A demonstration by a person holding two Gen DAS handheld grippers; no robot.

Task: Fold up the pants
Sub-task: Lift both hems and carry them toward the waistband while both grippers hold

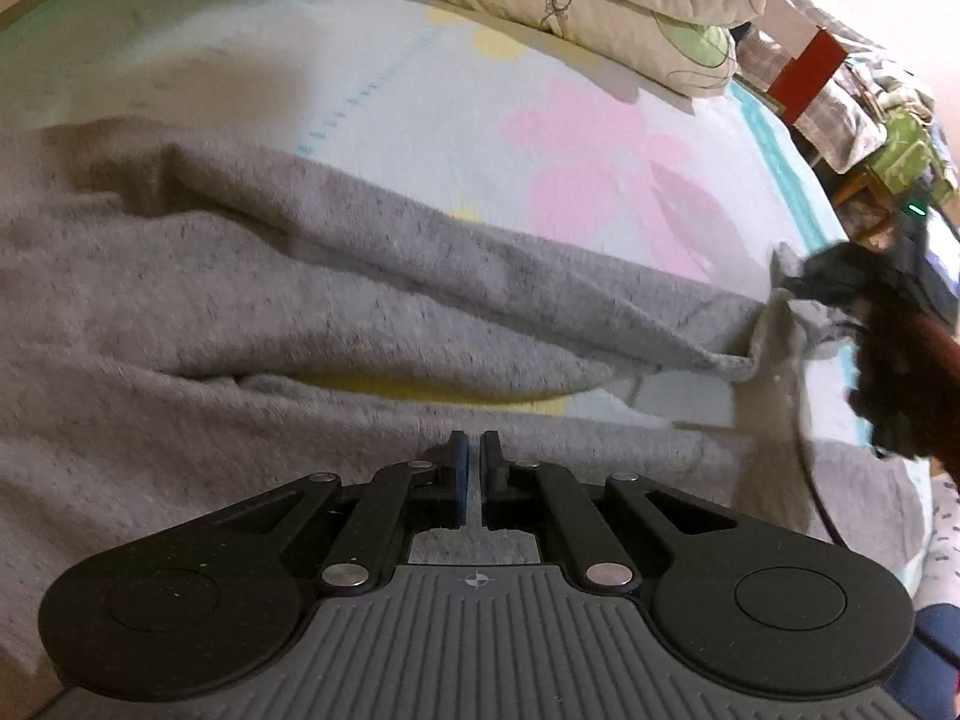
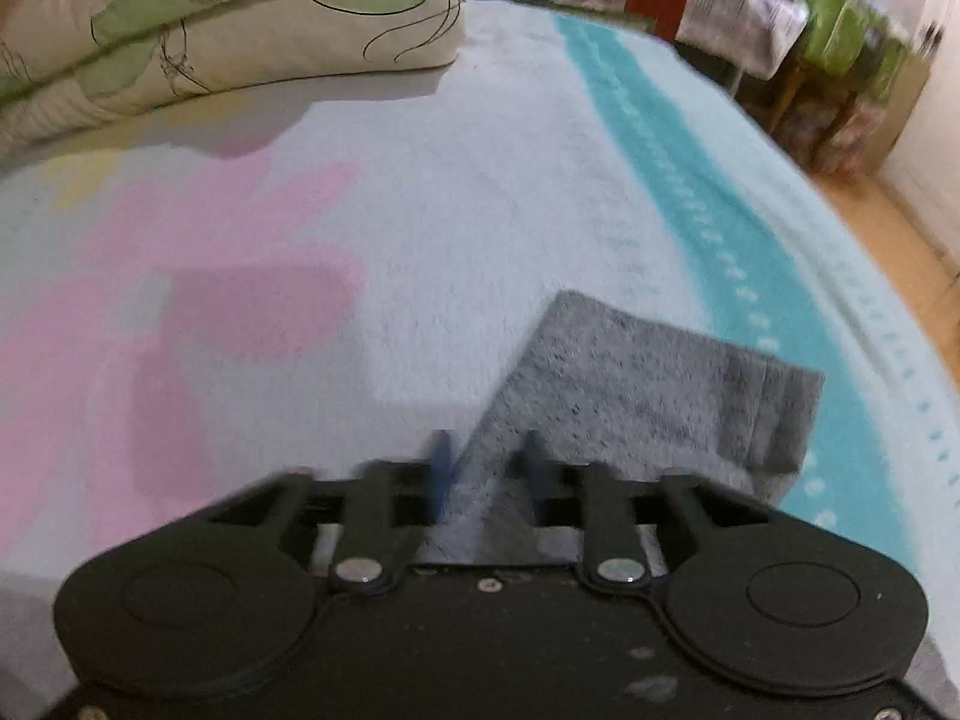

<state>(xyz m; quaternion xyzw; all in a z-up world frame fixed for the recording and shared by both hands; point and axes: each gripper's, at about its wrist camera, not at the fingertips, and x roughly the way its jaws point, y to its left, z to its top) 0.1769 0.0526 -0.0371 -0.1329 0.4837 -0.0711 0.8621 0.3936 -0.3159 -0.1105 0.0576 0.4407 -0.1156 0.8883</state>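
Closest to the lens, the left claw [image 1: 474, 450] sat clenched over the grey pants [image 1: 252, 312], jaws nearly touching with no cloth visibly between them. Those pants lay spread across the bed [image 1: 420, 90], one leg stretching rightward to the right claw [image 1: 798, 294], which was clenched on the leg's hem [image 2: 648, 384]. Behind, a folded quilt [image 2: 240, 18] rested on the bed.

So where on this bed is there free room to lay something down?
Bare blanket lies between the grey pants and the folded quilt, out to the teal stripe. The near side is crowded with pants.
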